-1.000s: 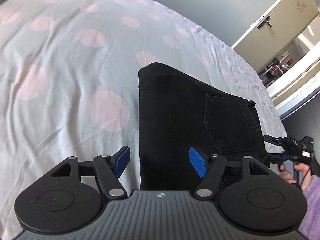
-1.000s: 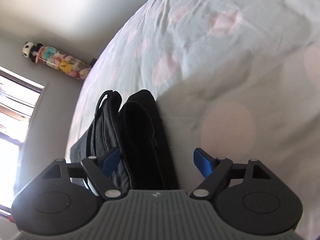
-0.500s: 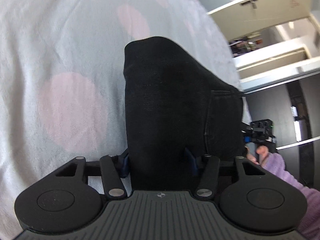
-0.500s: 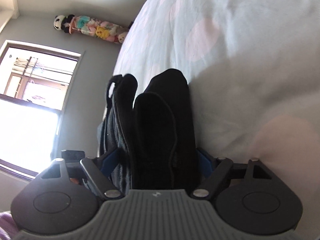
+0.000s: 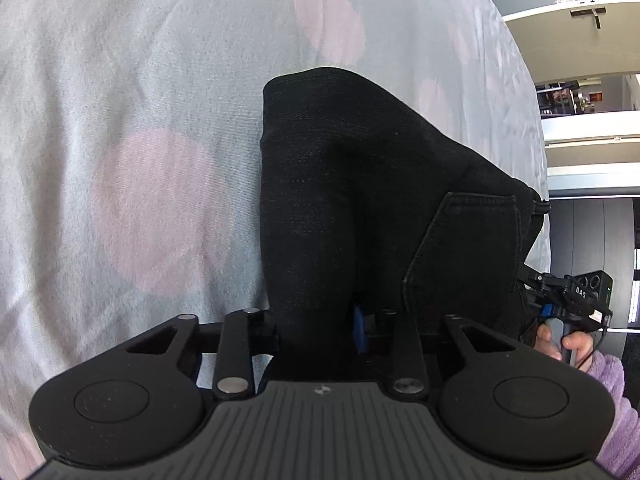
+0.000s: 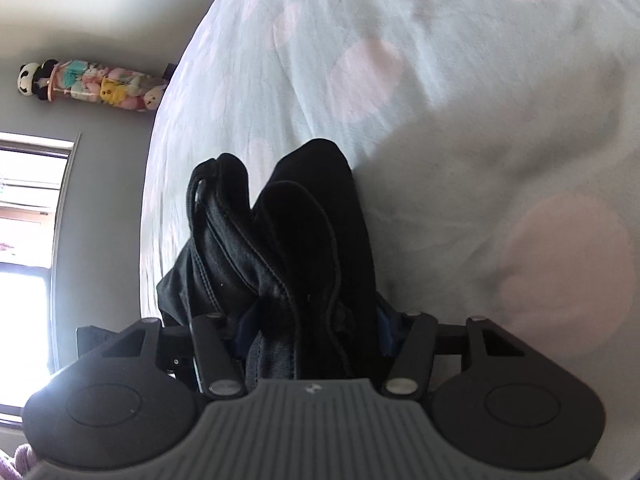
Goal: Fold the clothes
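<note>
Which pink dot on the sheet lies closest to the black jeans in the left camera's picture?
The large pink dot left of the black jeans, nearly touching them; the others sit farther up.

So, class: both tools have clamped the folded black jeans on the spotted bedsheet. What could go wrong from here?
1. The right tool pinches several thick layers of the folded black denim jeans; one could slip and undo the fold.
2. The left tool grips only one edge, so the pocket side may sag.
</note>
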Tool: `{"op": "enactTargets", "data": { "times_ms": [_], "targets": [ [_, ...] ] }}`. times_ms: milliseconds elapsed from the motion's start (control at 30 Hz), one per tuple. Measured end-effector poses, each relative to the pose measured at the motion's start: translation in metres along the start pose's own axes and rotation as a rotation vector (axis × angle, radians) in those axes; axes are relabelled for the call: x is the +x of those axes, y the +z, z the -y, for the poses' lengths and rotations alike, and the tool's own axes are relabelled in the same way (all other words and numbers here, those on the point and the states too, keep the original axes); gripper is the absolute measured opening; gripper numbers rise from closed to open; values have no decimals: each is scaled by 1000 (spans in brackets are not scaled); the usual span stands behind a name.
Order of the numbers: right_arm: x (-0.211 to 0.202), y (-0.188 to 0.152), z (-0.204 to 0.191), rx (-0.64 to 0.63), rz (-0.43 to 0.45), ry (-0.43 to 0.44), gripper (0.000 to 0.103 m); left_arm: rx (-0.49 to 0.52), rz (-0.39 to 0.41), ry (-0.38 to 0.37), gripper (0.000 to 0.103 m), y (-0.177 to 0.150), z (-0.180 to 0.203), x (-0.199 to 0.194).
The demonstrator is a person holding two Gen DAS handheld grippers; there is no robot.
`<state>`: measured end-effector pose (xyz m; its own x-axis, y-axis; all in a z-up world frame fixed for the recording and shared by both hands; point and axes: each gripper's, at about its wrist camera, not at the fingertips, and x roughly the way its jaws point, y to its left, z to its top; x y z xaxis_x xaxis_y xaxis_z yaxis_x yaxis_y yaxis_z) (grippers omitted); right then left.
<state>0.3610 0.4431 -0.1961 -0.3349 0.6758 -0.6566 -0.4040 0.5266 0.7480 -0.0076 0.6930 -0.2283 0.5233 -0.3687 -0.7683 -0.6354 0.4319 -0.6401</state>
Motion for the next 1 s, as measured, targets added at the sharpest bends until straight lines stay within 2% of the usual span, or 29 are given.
{"op": "enactTargets", "data": {
  "times_ms": [100,233,333,400,567,733,900,1000],
  "targets": [
    [-14,0,-25,-15,-5,-14,55,-6,17,-10,21,-4,2,-11],
    [-24,6,-78,-79,-16,-6,54,-13,56,-33,20,-3,-2,-38],
    [-23,11,-118,-121,-26,20,54,-6,97,-46,20,4,-14,-79],
    [-8,17,-145,-137,-39,45,54,7,124,-30,20,11,-24,-110],
    [72,23,-207,-154,-37,148,54,55,188,96,20,45,-63,-200],
    [179,27,-266,-121,-38,279,54,146,235,260,20,85,-107,-285],
    [267,16,-317,-79,-14,353,54,188,286,363,20,120,-152,-331],
    [305,12,-339,-75,-7,360,54,178,296,388,20,130,-183,-343]
  ]
}}
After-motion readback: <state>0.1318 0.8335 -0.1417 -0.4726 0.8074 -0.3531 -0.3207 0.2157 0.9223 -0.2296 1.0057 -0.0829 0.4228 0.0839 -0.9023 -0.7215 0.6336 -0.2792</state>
